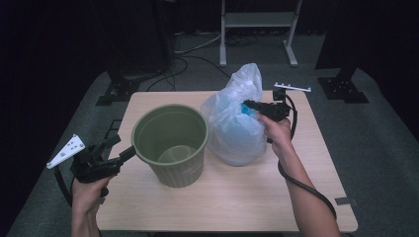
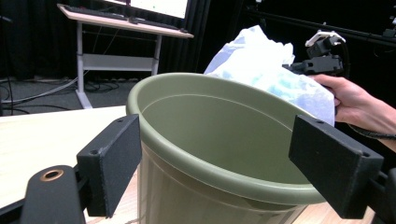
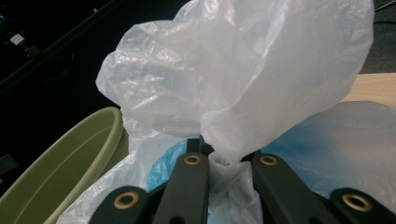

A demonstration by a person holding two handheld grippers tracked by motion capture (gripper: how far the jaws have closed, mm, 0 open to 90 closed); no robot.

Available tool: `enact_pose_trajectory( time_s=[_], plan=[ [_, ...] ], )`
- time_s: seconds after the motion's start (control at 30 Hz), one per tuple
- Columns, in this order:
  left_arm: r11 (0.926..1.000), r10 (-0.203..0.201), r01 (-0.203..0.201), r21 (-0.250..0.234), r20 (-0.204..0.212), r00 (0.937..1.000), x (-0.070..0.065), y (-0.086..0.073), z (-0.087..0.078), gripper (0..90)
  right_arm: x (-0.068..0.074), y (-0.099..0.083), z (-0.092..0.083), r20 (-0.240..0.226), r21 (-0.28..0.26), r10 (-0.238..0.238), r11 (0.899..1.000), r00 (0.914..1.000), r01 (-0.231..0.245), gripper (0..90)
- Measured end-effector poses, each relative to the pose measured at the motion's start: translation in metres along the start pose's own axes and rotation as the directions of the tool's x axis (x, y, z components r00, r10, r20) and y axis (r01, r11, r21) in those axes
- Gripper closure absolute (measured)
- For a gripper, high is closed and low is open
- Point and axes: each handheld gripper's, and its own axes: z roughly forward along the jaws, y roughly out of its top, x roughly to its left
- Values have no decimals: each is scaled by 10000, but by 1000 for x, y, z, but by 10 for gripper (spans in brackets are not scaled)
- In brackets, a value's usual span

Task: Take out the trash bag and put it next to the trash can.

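A round green plastic bin point(image 1: 170, 143) and a see-through plastic bag point(image 1: 236, 118) stand side by side on the wooden table point(image 1: 222, 197).
The bin stands upright, mouth up, and the bag's bunched top points up. The right gripper point(image 1: 249, 104) pinches the bag's neck; the left gripper point(image 2: 215, 172) is spread wide near the bin's rim.

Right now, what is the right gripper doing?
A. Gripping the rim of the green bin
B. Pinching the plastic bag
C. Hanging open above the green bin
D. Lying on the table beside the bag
B: in the right gripper view the right gripper has its fingers closed on a fold of the plastic bag, which stands on the table beside the green bin.
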Motion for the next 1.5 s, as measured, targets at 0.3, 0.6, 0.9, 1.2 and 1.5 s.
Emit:
enact_pose_trajectory(
  time_s=[0.3,0.6,0.9,1.2,1.5],
  plan=[
    [10000,-13,13,-51,8,10000,0,0,-2,160,-1,-14,24,300,494,-264,9985,9992,249,874],
    [10000,-16,16,-15,16,10000,0,-1,0,160,-5,-35,48,318,1011,-383,9943,9988,350,874],
    [10000,-18,18,-26,27,10000,-1,-1,-1,160,-5,-49,64,234,1359,-597,9891,9979,560,874],
    [10000,-10,10,-37,55,10000,-1,-1,-1,160,-4,-58,72,108,1607,-792,9840,9968,765,869],
    [10000,-28,28,-25,83,10000,-1,-1,-1,160,-2,-57,68,-49,1643,-1088,9805,9941,1081,737]
  ],
)
